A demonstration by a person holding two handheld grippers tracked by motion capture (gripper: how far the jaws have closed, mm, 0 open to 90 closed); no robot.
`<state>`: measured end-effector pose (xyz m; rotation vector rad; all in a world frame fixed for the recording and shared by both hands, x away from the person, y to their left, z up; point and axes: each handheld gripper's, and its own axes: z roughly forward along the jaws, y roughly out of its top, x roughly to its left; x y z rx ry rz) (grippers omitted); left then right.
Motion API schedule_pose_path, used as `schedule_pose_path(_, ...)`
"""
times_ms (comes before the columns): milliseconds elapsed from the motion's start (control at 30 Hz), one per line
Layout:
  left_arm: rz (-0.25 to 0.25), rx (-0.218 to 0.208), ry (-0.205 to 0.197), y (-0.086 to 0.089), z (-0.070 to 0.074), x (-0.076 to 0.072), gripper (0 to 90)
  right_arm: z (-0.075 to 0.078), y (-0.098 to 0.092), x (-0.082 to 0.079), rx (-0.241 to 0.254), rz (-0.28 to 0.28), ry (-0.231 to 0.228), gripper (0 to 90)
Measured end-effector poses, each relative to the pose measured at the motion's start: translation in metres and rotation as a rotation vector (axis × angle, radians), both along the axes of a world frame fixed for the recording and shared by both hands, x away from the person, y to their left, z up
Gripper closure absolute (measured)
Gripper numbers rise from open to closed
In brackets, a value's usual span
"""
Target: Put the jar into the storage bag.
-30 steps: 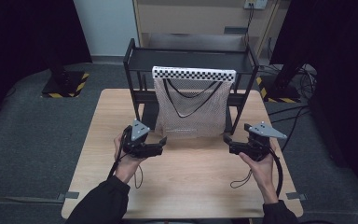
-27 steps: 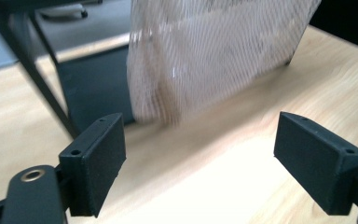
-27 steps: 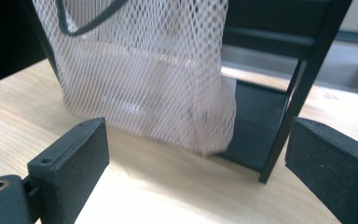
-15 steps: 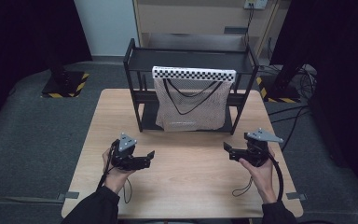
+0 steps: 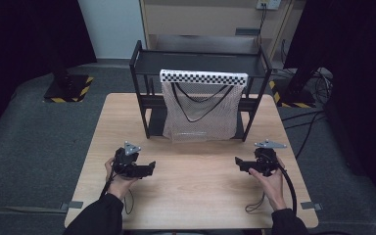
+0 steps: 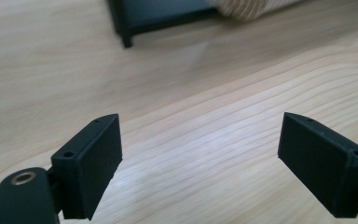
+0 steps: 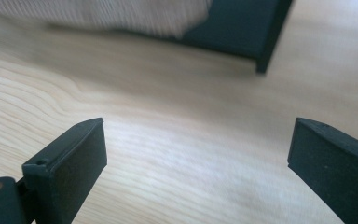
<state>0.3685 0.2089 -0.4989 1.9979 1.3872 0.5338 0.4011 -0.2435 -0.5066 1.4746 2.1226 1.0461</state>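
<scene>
Light wooden table (image 5: 196,196) on grey carpet floor (image 5: 34,137), pale wall panel (image 5: 110,27) and beige cabinet (image 5: 200,17) behind it, black curtains (image 5: 24,34) on both sides, black stand bases with yellow-black hazard tape (image 5: 68,90), cables (image 5: 313,117) trailing at right, wall outlet (image 5: 268,4) top right.

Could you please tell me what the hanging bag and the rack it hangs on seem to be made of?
The pale pinkish mesh bag looks like soft netted fabric: see-through weave, limp drape. The black two-tier rack looks like matte painted metal, possibly plastic: thin rigid posts, dull sheen.
</scene>
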Motion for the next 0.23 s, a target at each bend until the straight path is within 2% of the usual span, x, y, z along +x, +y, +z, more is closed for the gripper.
schedule_pose_path(33, 0.007, 0.007, 0.007, 0.002, -0.002, 0.002, 12.1, -0.006, -0.002, 0.001, -0.001, -0.014, 0.023, 4.5)
schedule_pose_path(100, 0.02, 0.021, 0.013, 0.004, -0.008, 0.004, 12.0, -0.013, -0.004, 0.004, -0.025, -0.033, 0.039, 4.5)
schedule_pose_path(167, 0.021, 0.054, 0.036, 0.003, -0.016, 0.008, 11.5, -0.02, -0.006, 0.006, -0.046, -0.058, 0.056, 4.5)
schedule_pose_path(233, 0.025, 0.086, 0.043, 0.002, -0.022, 0.013, 11.5, -0.026, -0.008, 0.008, -0.057, -0.071, 0.069, 4.4)
